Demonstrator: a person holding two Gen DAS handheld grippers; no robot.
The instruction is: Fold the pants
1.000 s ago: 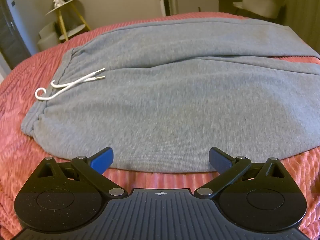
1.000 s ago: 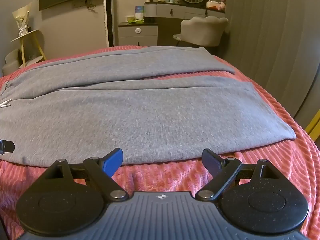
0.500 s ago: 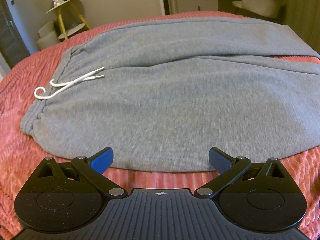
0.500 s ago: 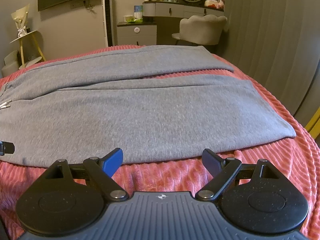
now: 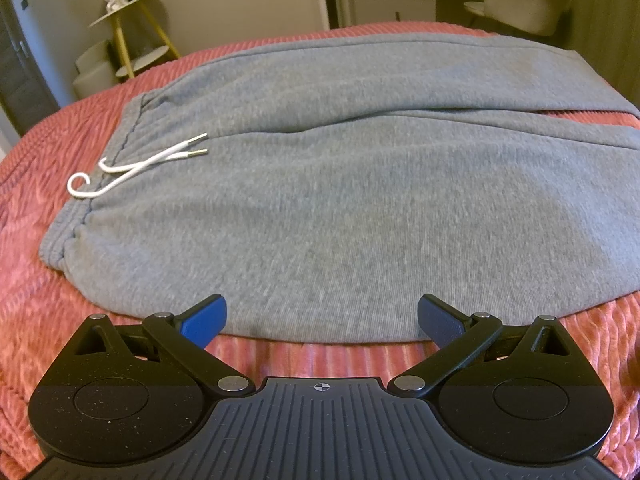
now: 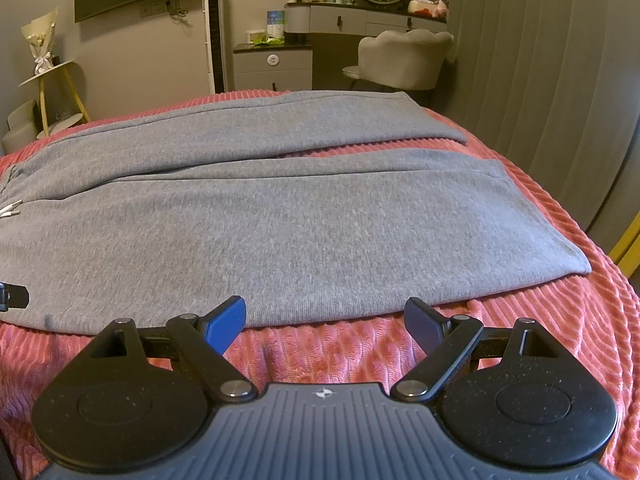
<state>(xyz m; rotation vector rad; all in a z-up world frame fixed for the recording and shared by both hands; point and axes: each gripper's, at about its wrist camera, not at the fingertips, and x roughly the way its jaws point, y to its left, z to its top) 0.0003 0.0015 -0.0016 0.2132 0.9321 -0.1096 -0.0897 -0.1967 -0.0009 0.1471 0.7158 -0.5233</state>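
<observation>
On the bed (image 6: 540,320), both tongs (image 5: 322,316) (image 6: 324,320) gape empty; grabbing only the pants' (image 5: 340,208) top layer could botch the fold.

1. No text, brand, number or label can be read in either wrist view.
2. The only sign is a small white cross-in-circle mark, without letters, on the ribbed dark body of each tool, centred just behind the open jaws: one on the left gripper (image 5: 322,322), one on the right gripper (image 6: 325,321).
3. Far ahead of the jaws of the right gripper, a small blue-and-white card (image 6: 275,24) stands on the cabinet; its print is too small to read.
</observation>
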